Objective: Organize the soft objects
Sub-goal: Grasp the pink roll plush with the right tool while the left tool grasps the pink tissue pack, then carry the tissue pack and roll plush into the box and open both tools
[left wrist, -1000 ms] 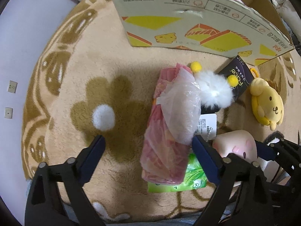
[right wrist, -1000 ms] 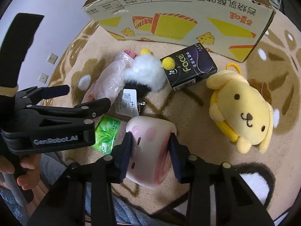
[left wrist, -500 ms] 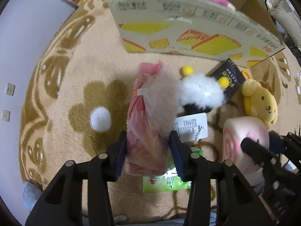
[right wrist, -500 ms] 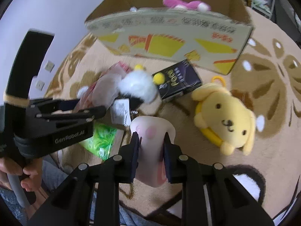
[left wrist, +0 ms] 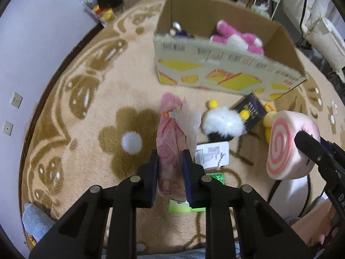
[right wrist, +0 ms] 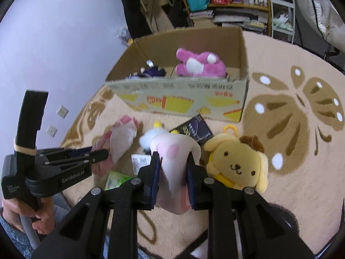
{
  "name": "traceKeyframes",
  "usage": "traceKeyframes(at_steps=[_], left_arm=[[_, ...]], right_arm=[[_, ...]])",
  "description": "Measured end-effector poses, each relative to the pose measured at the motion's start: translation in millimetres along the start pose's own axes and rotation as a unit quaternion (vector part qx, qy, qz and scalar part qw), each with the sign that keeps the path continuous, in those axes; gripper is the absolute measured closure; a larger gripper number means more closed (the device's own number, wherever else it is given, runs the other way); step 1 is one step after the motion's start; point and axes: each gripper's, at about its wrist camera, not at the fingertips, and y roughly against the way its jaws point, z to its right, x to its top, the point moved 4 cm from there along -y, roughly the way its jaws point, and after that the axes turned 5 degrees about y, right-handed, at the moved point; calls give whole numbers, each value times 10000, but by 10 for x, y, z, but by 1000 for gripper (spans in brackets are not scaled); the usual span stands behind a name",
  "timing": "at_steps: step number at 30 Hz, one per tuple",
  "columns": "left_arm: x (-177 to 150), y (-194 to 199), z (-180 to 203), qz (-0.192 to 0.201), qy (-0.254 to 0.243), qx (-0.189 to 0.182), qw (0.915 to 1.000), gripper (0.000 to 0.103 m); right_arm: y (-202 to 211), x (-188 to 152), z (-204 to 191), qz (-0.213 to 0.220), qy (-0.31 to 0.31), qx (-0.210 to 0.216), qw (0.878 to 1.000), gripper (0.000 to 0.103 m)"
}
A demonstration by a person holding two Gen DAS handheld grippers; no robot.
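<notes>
Swirl face of roll plush in left view only, right tongs clamping it

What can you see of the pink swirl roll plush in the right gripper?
The roll plush is a soft, pale pink cylinder with darker pink blush spots on its side; its flat end shows a pink and white spiral. The right hand-held gripper is shut on its middle, squeezing it so it bulges above and below the fingers. It looks lifted off the rug, in front of the yellow dog plush.

Left claw clamps the pink tissue pack; cardboard box beyond.
</notes>
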Motion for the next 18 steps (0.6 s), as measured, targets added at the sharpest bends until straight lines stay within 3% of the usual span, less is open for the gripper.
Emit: traceKeyframes(at_steps=[7, 11, 18], left_arm=[[17, 357, 53, 563, -128, -89, 9983, 87], [29, 403, 28, 596, -47, -241, 9979, 88], [81, 712, 40, 1090, -87, -316, 9935, 88]], right_arm=[[248, 123, -27, 635, 121, -49, 9979, 80], [265, 121, 0, 668, 57, -66, 9977, 80], [354, 164, -1, 915, 90, -120, 9957, 80]])
